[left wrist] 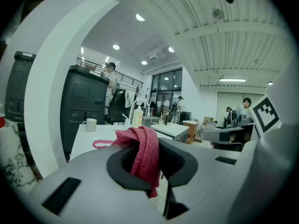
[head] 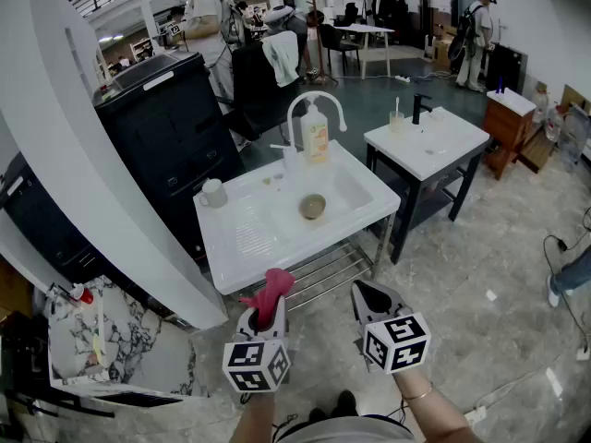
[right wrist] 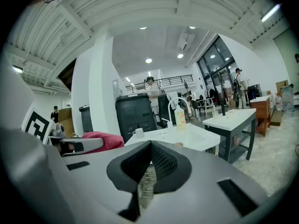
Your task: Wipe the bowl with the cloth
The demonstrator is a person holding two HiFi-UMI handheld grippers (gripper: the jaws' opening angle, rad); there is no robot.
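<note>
Bowl (head: 313, 207) in sink (head: 231, 247) well ahead, about equally far from left gripper (head: 263, 319), clamped on pink cloth (head: 269, 293), and right gripper (head: 372, 295), pinched shut and empty.

The head view looks steeply down from close above the left gripper (head: 263, 317) and right gripper (head: 370, 293) toward the far sink unit (head: 231, 238), which the 2 gripper views, low and nearly level, also face along their own jaws.
</note>
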